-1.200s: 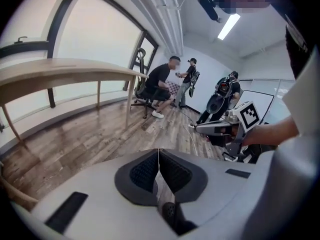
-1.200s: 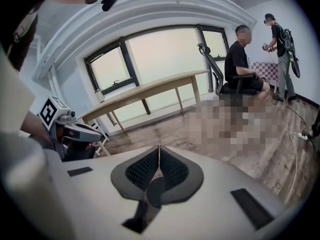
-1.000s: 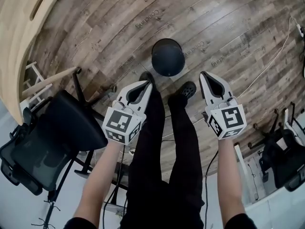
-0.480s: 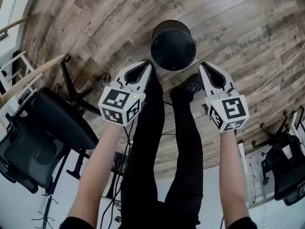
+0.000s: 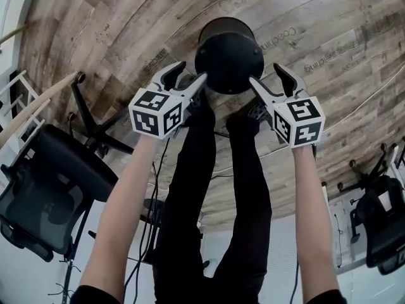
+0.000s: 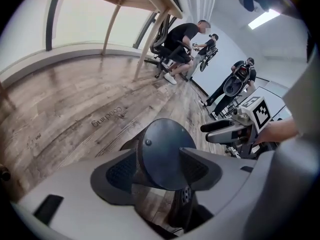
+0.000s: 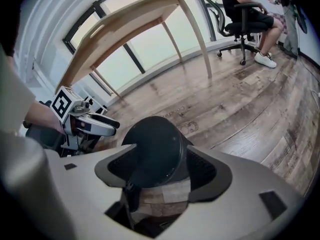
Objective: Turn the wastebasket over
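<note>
Black wastebasket (image 5: pixel 229 54), mouth hidden, between left gripper (image 5: pixel 193 70) and right gripper (image 5: pixel 264 73): just-opened, empty fingers (image 5: pixel 193 85).

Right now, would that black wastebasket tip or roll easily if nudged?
Probably light: the wastebasket wall looks like thin mesh. Its smooth round body might slip when gripped, and once tipped on its side it could roll.

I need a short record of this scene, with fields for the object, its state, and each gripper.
object: black wastebasket on wooden floor
state: appears upside down, closed base up
left gripper: jaws have just been opening, nothing between them, at wastebasket's left side
right gripper: jaws have just been opening, nothing between them, at its right side
</note>
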